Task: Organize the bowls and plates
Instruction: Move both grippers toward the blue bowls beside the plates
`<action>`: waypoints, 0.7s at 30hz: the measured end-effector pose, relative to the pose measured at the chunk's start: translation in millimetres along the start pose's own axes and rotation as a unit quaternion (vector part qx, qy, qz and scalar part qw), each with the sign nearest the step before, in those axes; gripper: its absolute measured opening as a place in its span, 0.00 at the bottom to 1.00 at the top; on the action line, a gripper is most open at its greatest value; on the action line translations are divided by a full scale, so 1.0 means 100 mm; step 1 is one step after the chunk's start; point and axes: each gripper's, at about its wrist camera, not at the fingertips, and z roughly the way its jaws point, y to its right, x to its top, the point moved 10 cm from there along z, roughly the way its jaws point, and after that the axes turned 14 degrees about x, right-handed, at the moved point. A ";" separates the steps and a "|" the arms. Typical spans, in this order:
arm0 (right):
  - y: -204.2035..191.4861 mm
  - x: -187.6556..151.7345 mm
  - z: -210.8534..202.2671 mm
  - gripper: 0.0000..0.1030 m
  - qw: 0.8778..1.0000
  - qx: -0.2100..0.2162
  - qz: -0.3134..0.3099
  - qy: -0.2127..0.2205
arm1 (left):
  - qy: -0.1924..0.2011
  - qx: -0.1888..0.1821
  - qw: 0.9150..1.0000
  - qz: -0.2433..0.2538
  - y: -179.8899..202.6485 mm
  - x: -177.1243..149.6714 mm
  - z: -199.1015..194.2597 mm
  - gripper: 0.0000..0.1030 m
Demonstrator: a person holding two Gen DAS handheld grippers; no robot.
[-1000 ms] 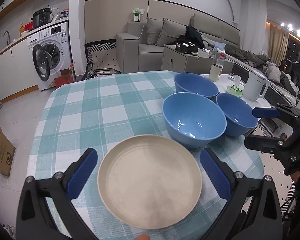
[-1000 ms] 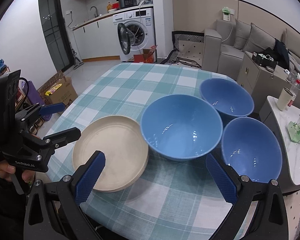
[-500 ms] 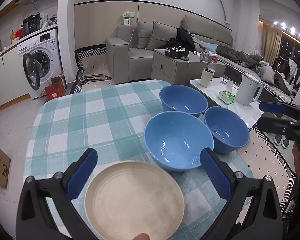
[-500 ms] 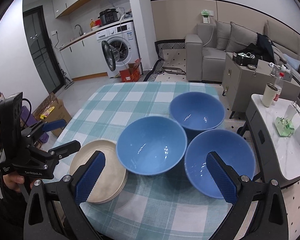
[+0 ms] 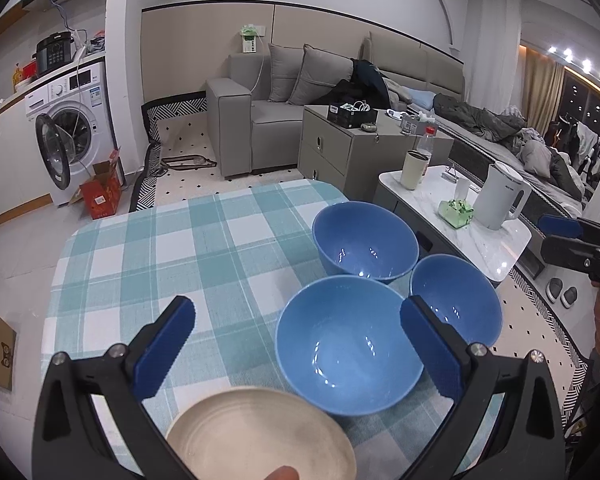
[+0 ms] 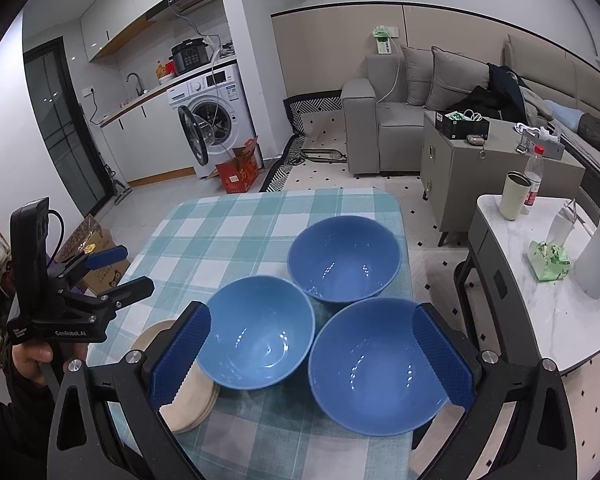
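— blue, glossy and round: three bowls sit in a tight cluster on the right half of the checked tabletop [image 6: 220, 232]. the near-left bowl [image 6: 256, 332], the near-right bowl [image 6: 380, 364] and the far bowl [image 6: 344, 258] sit just beside one another; whether their rims touch i cannot tell.

— and the plates?

— beige plates [image 6: 188, 396], matte and shallow, are stacked at the near left corner. only the right wrist view shows the layered edges of that stack; the left wrist view shows just the top plate's face, with fine concentric rings, and a fingertip at the bottom edge.

— jaws?

— the right gripper [image 6: 310, 356] has its jaws spread wide, holding nothing, with the near-left and near-right bowls seen between the ribbed blue pads. the left gripper [image 5: 296, 344] is likewise spread wide and holding nothing, above the plates. the right view also shows it from the side, gripped by a hand.

— any writing?

— white lettering on the left gripper's black body reads roughly "cenrobot.ai"; smaller print beside it is too small to read. the white kettle [image 5: 500, 200], on a marble side table to the right, has a label, unreadable.
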 end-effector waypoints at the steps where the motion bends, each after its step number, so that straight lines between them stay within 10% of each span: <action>1: 0.02 0.03 0.02 0.99 1.000 0.001 0.003 -0.001 | -0.002 -0.002 1.000 0.001 0.02 0.03 0.03 1.00; 21: 0.74 0.15 0.57 0.99 0.998 -0.004 0.065 -0.014 | -0.041 -0.008 0.999 0.008 0.23 0.36 0.87 1.00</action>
